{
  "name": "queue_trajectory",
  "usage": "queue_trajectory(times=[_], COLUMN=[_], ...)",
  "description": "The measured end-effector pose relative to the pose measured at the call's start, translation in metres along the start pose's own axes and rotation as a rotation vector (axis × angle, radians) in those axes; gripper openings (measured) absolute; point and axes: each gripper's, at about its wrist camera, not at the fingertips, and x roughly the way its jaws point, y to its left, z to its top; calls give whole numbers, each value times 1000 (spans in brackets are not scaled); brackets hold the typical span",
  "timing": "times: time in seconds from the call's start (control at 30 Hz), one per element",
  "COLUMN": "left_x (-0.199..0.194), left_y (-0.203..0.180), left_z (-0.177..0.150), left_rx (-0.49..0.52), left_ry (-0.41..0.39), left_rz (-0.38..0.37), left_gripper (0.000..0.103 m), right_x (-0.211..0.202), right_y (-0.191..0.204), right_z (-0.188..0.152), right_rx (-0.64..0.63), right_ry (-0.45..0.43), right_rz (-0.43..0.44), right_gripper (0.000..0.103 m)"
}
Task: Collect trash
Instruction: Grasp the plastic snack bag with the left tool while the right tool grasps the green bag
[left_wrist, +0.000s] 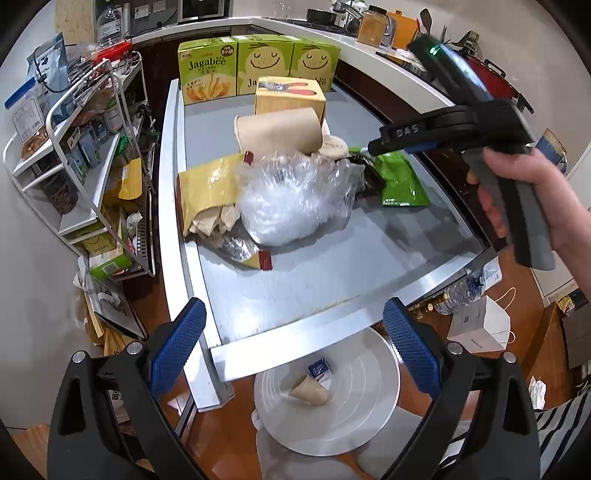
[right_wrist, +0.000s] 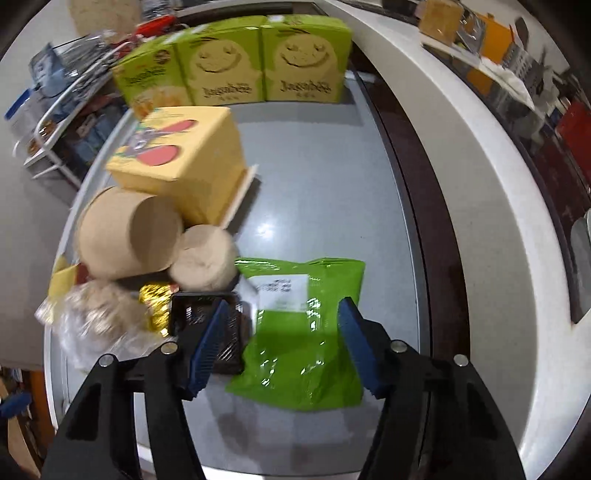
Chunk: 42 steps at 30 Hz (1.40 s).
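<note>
Right now both grippers spread wide, nothing held. Left gripper (left_wrist: 295, 332) hangs over table (left_wrist: 295, 291) near edge, above white bin (left_wrist: 354, 413) w/ scraps inside. Right gripper (right_wrist: 282, 325) sits low over green pouch (right_wrist: 299, 354), fingers (right_wrist: 354, 343) either side; contact unclear. Trash pile: clear bag (left_wrist: 291, 199), yellow pouch (left_wrist: 207, 188), paper cup (right_wrist: 125, 236), mid-table

Bare table (left_wrist: 369, 254) near edge; trash pile (left_wrist: 291, 195) (mid-table) blocks.
</note>
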Motion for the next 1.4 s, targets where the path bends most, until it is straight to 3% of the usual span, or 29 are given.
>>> queue_trajectory(times=[0.37, 0.53, 0.63, 0.77, 0.9, 1.03, 1.2, 1.37, 1.4], left_x=[11, 13, 15, 28, 58, 86, 107, 111, 110], left_y=[3, 6, 6, 1, -6, -12, -22, -21, -20], left_z=[12, 25, 35, 57, 76, 86, 86, 87, 87], left_rx=[-2, 7, 24, 101, 211, 320, 447, 427, 418], left_ry=[3, -16, -36, -52, 14, 76, 121, 146, 141], left_rz=[-11, -8, 4, 24, 22, 62, 49, -17, -20], left_gripper=[98, 98, 98, 98, 98, 98, 98, 96, 87], right_x=[26, 29, 41, 41, 35, 25, 19, 18, 17], right_y=[-11, -3, -4, -20, -28, -33, -31, -22, -22], right_z=[1, 6, 1, -4, -9, -27, -43, -56, -58], right_rx=[10, -32, -32, 28, 21, 13, -40, -28, -23], right_ry=[63, 52, 84, 103, 111, 116, 125, 143, 144], right_rz=[-43, -125, -108, -16, 14, 16, -7, -6, -5], right_gripper=[64, 73, 76, 73, 73, 73, 77, 82, 82])
